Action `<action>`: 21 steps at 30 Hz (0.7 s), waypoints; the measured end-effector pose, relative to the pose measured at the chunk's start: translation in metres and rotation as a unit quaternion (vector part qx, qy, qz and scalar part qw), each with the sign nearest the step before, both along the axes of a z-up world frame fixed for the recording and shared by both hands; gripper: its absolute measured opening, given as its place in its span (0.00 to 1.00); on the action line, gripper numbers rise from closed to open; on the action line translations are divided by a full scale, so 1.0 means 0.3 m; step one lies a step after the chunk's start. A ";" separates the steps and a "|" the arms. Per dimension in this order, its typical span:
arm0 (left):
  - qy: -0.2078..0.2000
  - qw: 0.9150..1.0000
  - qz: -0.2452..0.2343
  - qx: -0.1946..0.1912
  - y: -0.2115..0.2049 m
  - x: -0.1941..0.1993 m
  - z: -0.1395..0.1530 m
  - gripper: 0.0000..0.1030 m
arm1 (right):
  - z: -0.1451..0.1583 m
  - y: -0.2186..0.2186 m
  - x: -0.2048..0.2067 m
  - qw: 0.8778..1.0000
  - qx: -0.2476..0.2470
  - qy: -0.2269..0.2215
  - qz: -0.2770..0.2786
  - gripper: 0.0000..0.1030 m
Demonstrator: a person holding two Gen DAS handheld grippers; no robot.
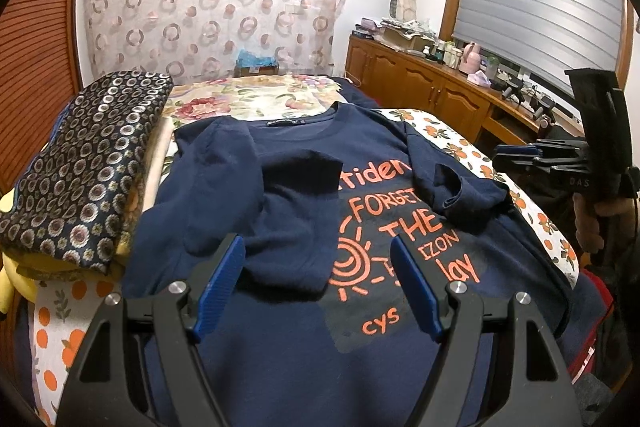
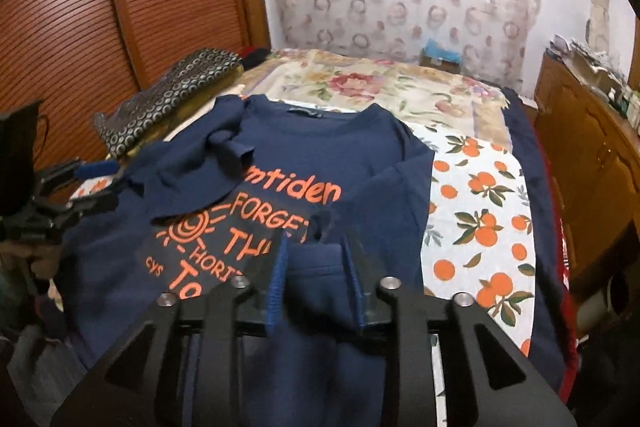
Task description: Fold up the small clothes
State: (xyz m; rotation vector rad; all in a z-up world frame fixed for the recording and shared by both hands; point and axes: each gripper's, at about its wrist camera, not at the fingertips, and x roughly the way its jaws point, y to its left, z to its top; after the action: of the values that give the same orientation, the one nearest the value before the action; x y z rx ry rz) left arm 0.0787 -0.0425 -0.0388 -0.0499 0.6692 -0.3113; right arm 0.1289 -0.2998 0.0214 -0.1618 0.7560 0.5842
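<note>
The blue shirt (image 1: 304, 211) lies flat in the middle of the bed (image 1: 256, 95), neck toward the far edge, so it is easy to fold. Both sleeves are laid over the front to make it smaller. The left gripper (image 1: 318, 285) hangs over the shirt, spread wide, holding nothing. The right gripper (image 2: 316, 279) has its fingers spread around the right sleeve (image 2: 308, 267), maybe letting go. Folded clothes (image 1: 84, 163) wait by the left edge

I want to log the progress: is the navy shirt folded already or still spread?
Partly folded. The shirt lies flat on the bed, both sleeves folded onto its front, body still full length.
</note>
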 end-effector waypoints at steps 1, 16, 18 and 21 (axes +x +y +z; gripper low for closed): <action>0.001 1.000 -0.002 0.000 -0.009 0.010 0.003 0.74 | -0.003 -0.011 -0.002 1.000 0.000 -0.003 -0.005 0.30; 0.023 0.998 -0.054 0.018 -0.214 0.188 -0.005 0.74 | -0.170 -0.155 0.041 0.998 -0.018 0.016 -0.061 0.29; 0.026 0.998 -0.059 0.020 -0.236 0.205 -0.001 0.74 | -0.182 -0.149 0.034 0.998 -0.017 0.019 -0.051 0.07; 0.026 0.997 -0.065 0.021 -0.267 0.225 0.010 0.74 | -0.178 -0.147 -0.001 0.999 -0.019 0.006 -0.038 0.03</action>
State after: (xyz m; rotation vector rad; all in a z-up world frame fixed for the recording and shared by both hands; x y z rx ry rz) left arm 0.1461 -0.1228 -0.0358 0.0247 0.7325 -0.4219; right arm 0.1285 -0.3440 -0.0320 -0.1644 0.7820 0.5001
